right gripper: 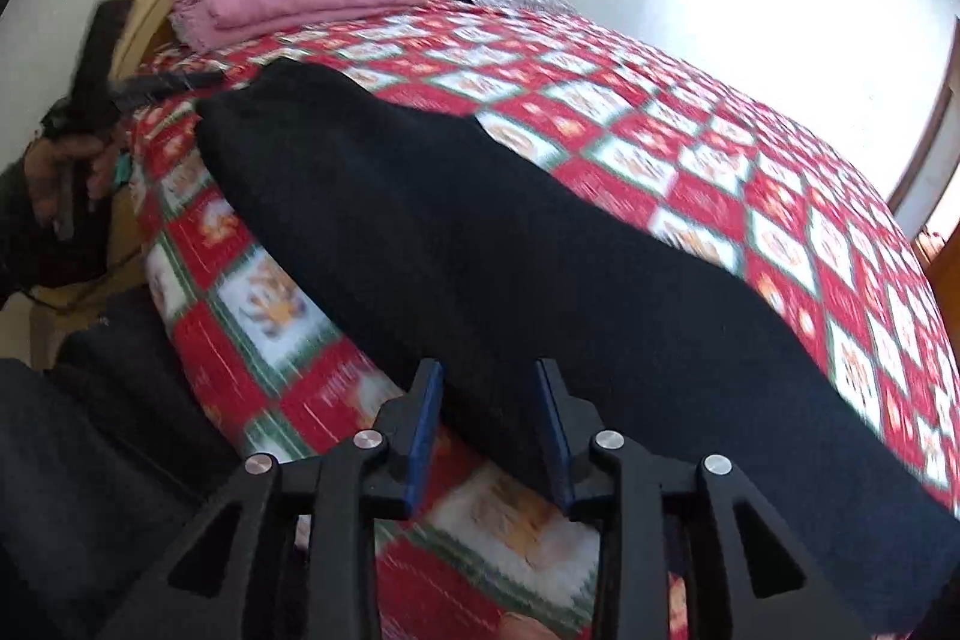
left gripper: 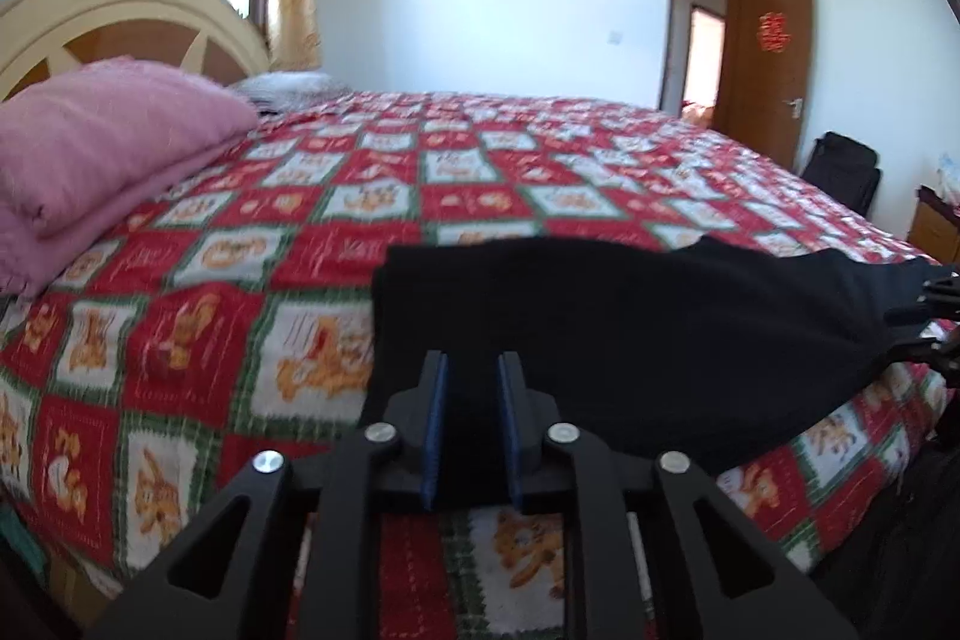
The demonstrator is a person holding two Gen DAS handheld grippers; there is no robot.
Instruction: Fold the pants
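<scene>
Between the left gripper's point(left gripper: 471, 370) parted blue pads: black pants point(left gripper: 630, 334), pads not pressing. Right gripper point(right gripper: 489, 379) likewise spread over the pants' near edge. Pants lie folded on the red patchwork quilt point(left gripper: 240, 244), pink blanket point(left gripper: 102, 142) beyond.

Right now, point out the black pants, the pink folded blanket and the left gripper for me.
black pants point(right gripper: 480, 232): right wrist view, middle of the dark cloth.
pink folded blanket point(left gripper: 108, 142): left wrist view, its top fold.
left gripper point(left gripper: 471, 370): left wrist view, between its fingertips.
</scene>
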